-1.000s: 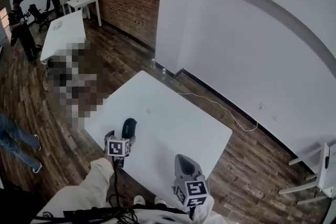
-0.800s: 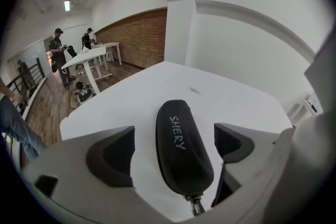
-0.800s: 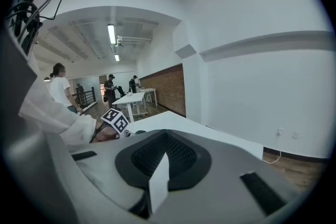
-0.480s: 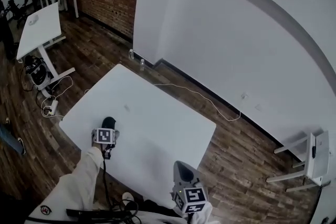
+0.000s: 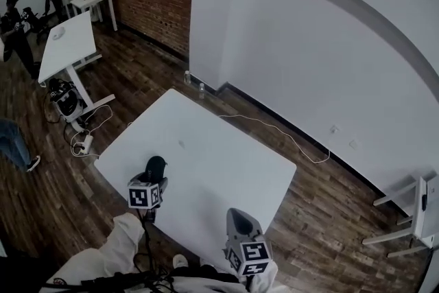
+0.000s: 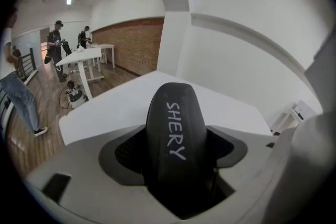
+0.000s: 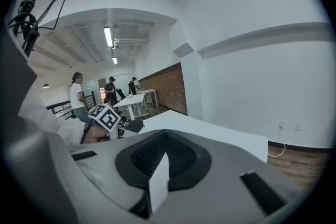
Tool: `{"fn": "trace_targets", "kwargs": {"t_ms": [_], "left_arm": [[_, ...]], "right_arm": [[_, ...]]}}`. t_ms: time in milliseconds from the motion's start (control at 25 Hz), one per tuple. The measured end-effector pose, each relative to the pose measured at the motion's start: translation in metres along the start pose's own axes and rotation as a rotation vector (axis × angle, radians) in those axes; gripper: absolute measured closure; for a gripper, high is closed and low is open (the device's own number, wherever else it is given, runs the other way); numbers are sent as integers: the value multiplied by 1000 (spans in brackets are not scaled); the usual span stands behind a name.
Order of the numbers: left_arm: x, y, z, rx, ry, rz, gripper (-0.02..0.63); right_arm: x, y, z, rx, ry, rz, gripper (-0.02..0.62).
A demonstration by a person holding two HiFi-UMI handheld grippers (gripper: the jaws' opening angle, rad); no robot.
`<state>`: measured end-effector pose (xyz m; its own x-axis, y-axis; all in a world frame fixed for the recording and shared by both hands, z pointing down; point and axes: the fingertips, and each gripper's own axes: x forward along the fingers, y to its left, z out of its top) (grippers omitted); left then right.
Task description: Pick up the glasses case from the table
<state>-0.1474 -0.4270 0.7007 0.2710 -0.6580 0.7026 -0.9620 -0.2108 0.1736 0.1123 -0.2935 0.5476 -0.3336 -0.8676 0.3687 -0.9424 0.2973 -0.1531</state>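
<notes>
The black glasses case (image 5: 156, 165) lies near the front left edge of the white table (image 5: 219, 154). In the left gripper view the glasses case (image 6: 176, 128) stands lengthwise between the jaws, white lettering on its lid. My left gripper (image 5: 153, 179) is closing on it, and both dark pads (image 6: 125, 152) meet its sides. My right gripper (image 5: 237, 216) hovers at the table's front edge, to the right of the case and apart from it. In its own view the right gripper (image 7: 161, 168) is shut, with nothing between the jaws.
A white cable (image 5: 274, 130) trails on the wood floor behind the table. Two small bottles (image 5: 194, 81) stand by the wall corner. More white tables (image 5: 68, 44) and people (image 5: 14, 27) are at the far left. A white frame (image 5: 411, 216) stands at the right.
My left gripper pushed forward over the case half a second ago and has since drawn back a little. The case stays at the same table edge. The right gripper has hardly moved.
</notes>
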Motion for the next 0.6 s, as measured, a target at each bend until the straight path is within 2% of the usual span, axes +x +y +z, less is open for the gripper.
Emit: {"fn": "trace_targets", "kwargs": {"t_ms": [120, 320, 480, 600], "left_arm": [[-69, -26, 43, 19, -175, -41, 245], [-179, -46, 92, 75, -395, -4, 247], [-228, -45, 101, 141, -492, 69, 245], [-240, -41, 107, 137, -522, 114, 245]], "right_arm": [[13, 15, 8, 10, -24, 55, 588], [36, 44, 29, 16, -64, 147, 588], [53, 62, 44, 20, -96, 195, 588], [65, 65, 60, 21, -111, 201, 590]]}}
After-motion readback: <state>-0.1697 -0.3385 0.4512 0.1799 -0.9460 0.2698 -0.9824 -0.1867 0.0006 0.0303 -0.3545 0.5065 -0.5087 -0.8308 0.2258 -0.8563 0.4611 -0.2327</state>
